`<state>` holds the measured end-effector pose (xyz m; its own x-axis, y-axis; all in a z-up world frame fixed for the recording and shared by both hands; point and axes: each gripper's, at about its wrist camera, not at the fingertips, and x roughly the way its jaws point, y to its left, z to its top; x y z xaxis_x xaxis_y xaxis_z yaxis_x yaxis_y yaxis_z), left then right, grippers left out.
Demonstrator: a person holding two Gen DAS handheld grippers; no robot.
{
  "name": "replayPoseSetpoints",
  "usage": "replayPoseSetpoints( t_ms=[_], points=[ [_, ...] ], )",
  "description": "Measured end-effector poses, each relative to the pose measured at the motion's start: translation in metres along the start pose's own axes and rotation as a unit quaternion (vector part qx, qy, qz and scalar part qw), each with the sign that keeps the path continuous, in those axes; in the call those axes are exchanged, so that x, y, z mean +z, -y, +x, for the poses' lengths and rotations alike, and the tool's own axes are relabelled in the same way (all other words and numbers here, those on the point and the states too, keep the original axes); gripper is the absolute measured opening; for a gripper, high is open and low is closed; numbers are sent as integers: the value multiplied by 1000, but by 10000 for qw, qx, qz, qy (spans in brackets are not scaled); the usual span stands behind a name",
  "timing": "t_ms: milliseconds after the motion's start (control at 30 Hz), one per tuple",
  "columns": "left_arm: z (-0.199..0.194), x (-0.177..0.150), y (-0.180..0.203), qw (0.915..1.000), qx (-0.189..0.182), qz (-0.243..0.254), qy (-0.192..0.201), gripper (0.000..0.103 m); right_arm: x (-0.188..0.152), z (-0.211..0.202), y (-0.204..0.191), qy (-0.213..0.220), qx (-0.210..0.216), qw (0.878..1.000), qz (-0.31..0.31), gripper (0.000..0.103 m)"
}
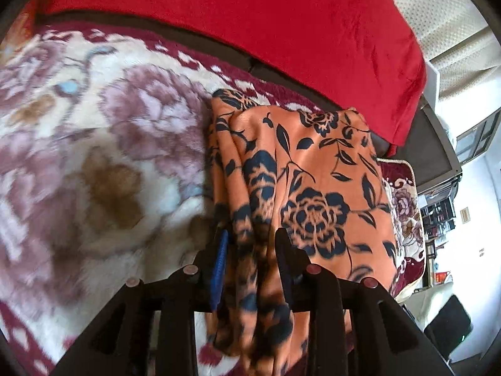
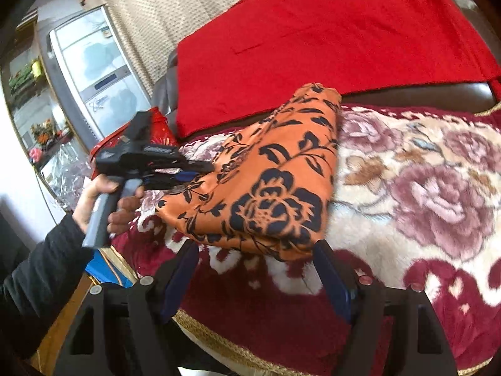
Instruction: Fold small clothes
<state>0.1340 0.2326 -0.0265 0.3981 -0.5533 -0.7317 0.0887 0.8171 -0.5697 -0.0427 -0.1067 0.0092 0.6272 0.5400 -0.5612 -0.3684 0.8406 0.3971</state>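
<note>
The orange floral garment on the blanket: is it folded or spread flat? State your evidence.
Folded. The orange floral garment lies as a compact bundle with stacked layers along its near edge.

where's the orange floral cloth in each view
Left wrist: orange cloth fills the centre and right, its near edge running down between the left tongs.
Right wrist: it lies folded in the centre, just beyond the open right tongs; the left tongs meet its left edge.
Shared landmark: the red blanket behind it, in both views.
</note>
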Motion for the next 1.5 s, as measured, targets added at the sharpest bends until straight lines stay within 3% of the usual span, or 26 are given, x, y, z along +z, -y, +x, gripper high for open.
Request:
replayPoseSetpoints(
  t_ms=[200, 267, 333, 533, 600, 700, 833, 900, 1000, 1167, 1233, 1333, 1500],
  points=[
    [-13, -35, 1, 9994, -274, 63, 225, 36, 13, -7, 25, 28, 305, 9982, 523, 78],
    [0, -40, -3, 9999, 24, 48, 143, 36, 24, -6, 39, 45, 532, 9948, 867, 78],
    [9, -43, -14, 9998, 13, -157, 112, 43, 41, 2, 57, 8, 878, 9879, 1279, 81],
    [0, -40, -10, 9992, -102, -215, 325, 43, 86, 64, 98, -740, 1183, 9665, 2155, 83],
    [-7, -33, -10, 9977, -347, -268, 512, 46, 97, 80, 102, -819, 1255, 9623, 2268, 83],
    [-4, -25, -8, 9969, -368, -309, 619, 55, 104, 96, 101, -943, 1275, 9615, 2246, 83],
    [30, -21, -7, 9995, 164, -179, 209, 56, 101, 107, 102, -1049, 1216, 9611, 2245, 82],
    [29, -22, -3, 9993, 206, -100, 283, 56, 99, 111, 102, -1100, 1093, 9642, 2149, 80],
    [27, -21, -3, 9994, 128, -166, 269, 56, 101, 112, 95, -1136, 1016, 9696, 1917, 65],
    [26, -22, -5, 9993, 171, -168, 274, 55, 106, 127, 82, -1320, 834, 9726, 1726, 64],
    [25, -28, -1, 9993, 166, -132, 308, 47, 108, 132, 76, -1401, 831, 9742, 1562, 42],
    [17, -28, 11, 9986, 160, -101, 484, 44, 120, 122, 59, -1267, 822, 9819, 1145, 31],
    [14, -24, 64, 9969, -240, 205, 716, 41, 160, 73, 39, -760, 919, 9908, 645, 30]
  ],
)
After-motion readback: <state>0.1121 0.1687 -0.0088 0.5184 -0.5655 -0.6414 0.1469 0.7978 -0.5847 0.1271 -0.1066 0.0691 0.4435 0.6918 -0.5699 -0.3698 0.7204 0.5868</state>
